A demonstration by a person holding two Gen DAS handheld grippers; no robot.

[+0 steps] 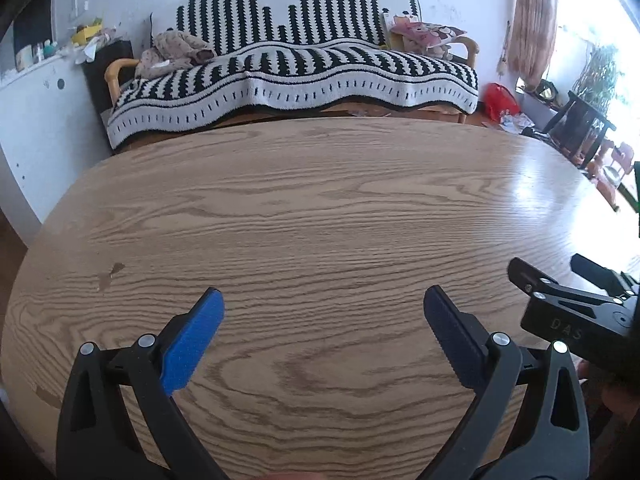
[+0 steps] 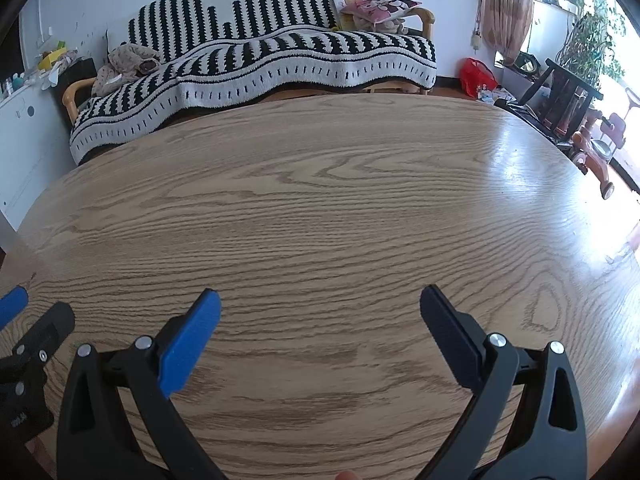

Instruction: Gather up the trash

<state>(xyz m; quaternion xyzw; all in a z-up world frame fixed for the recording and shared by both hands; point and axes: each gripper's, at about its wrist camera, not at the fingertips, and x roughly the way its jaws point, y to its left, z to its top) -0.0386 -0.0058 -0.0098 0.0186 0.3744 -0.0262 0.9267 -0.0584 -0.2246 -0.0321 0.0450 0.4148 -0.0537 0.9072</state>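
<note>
Jaws apart on both our left gripper (image 1: pixel 324 304) and right gripper (image 2: pixel 320 304) above the counter (image 1: pixel 320 200), we must first find trash.

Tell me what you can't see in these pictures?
- Trash: none shows on the table in either wrist view.
- Red bag contents: too small, right wrist view.
- Shelf clutter: blurred, left wrist view.
- Right gripper and left gripper handles: cut off below.

The left gripper (image 1: pixel 324 304) and the right gripper (image 2: pixel 320 302) each fill the lower frame of their own view, fingers (image 1: pixel 192 344) spread wide, gripping nothing.
</note>
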